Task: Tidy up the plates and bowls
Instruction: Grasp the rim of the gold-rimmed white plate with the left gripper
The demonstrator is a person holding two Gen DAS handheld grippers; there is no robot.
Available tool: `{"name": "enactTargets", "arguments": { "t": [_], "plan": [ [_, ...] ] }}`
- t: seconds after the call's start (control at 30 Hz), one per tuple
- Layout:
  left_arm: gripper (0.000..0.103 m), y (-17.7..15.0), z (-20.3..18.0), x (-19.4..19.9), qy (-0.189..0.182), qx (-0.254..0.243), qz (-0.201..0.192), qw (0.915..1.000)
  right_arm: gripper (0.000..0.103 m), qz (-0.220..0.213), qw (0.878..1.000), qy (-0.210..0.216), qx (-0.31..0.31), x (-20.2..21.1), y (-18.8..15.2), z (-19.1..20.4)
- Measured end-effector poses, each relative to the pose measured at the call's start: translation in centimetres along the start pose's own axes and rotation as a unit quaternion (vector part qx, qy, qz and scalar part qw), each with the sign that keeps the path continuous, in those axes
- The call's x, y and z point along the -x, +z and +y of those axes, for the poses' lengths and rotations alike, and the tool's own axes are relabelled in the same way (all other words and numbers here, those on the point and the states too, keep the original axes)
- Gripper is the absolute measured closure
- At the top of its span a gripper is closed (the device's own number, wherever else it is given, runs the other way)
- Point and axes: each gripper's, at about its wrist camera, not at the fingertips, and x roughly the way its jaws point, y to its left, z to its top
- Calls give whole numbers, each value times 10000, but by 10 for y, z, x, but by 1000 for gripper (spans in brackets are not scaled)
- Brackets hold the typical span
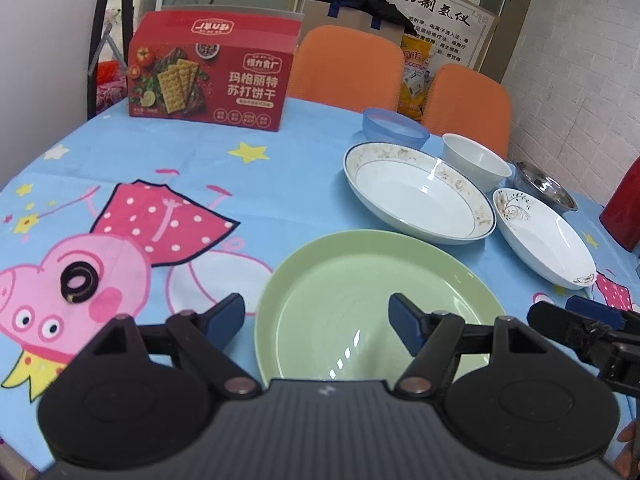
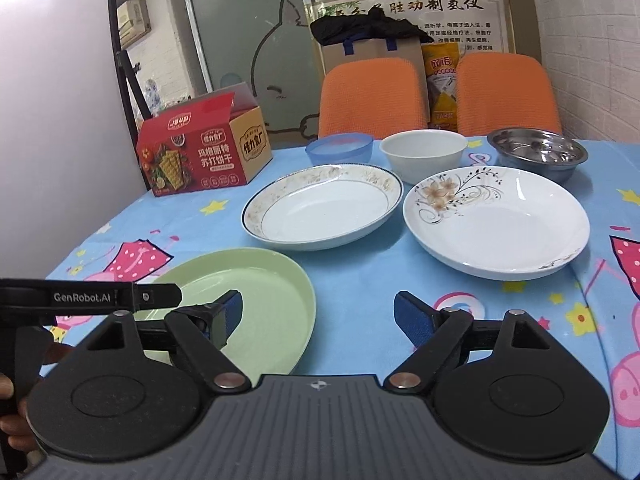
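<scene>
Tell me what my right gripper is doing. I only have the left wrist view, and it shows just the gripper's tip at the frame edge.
Observer: The right gripper is open with nothing between its fingers. It points at bare tablecloth between the green plate and the flowered plate.
Operator: And the steel bowl? I only see part of it behind the flowered plate.
Observer: The steel bowl sits at the far edge of the table, to the right of the white bowl. It is not stacked with anything.
</scene>
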Motion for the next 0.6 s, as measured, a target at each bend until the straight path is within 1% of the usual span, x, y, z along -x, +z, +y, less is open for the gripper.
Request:
{"name": "enactTargets", "arguments": {
  "t": [0.17,0.3,0.4,0.5,0.6],
  "plan": [
    [32,2,-6,1,-6,-63,5,10000,0,49,10000,-43,-23,1,-1,-6],
    [32,10,-8,4,-78,-58,-78,9999,0,-4,10000,-78,36,2,4,-8],
    [31,16,-10,1,-61,-103,-111,9999,0,-24,9999,-88,97,-1,9,-10],
    [31,28,-10,-6,-148,-99,-104,9998,0,-44,9998,-93,190,-9,19,-14],
    [31,47,-10,-17,-304,-74,-96,9995,0,-131,9992,-99,364,-22,40,-18]
  ]
}}
